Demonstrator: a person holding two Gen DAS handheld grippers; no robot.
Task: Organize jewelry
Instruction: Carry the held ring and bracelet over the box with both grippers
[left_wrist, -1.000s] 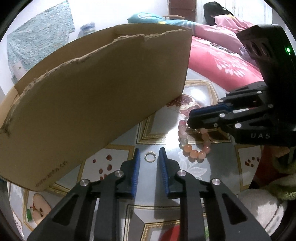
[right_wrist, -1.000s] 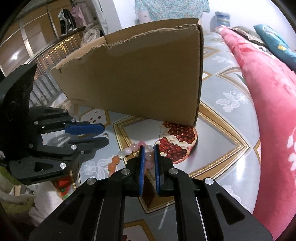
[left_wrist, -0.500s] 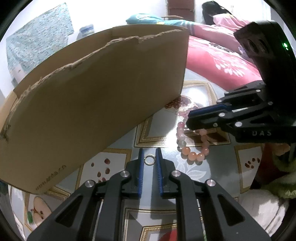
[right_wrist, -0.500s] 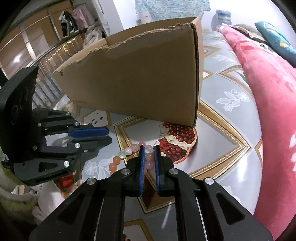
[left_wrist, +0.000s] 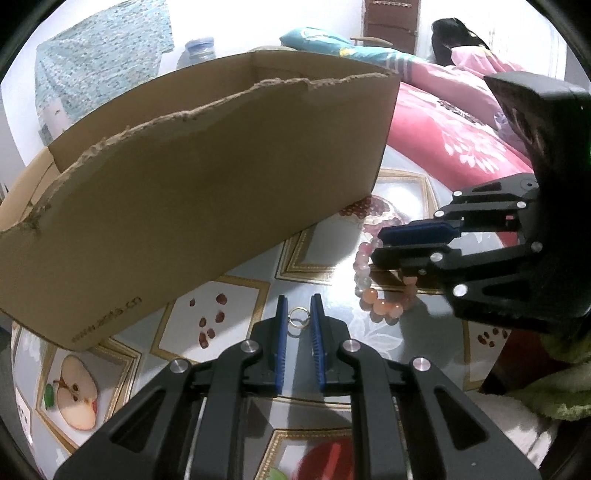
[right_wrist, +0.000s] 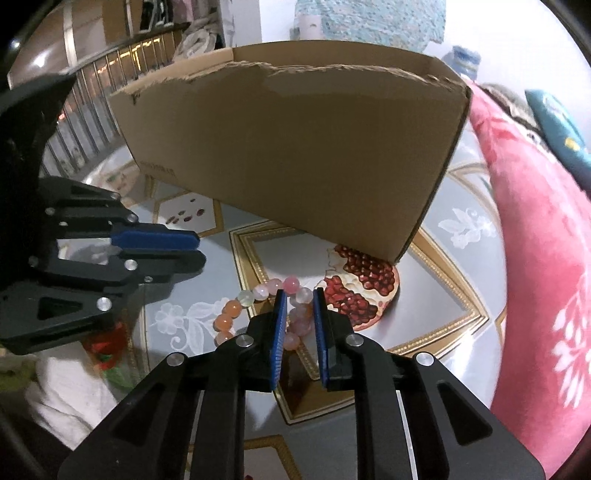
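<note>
Left tongs (left_wrist: 298, 312) close narrowly around a small metal ring (left_wrist: 298, 318) on the fruit-patterned tabletop (left_wrist: 436, 332), the blue pads (left_wrist: 281, 325) flanking it on either side; whether they press on it cannot be told. Just beside, toward the right edge, the right tongs (left_wrist: 380, 245) reach in sideways over a bracelet of pink and orange beads (left_wrist: 373, 295), nearly closed on the strand's far side. A torn-rimmed cardboard box (left_wrist: 207, 184) stands across the tabletop's far left side. Behind it lie a red floral quilt (left_wrist: 450, 140) and a person in pink.
</note>
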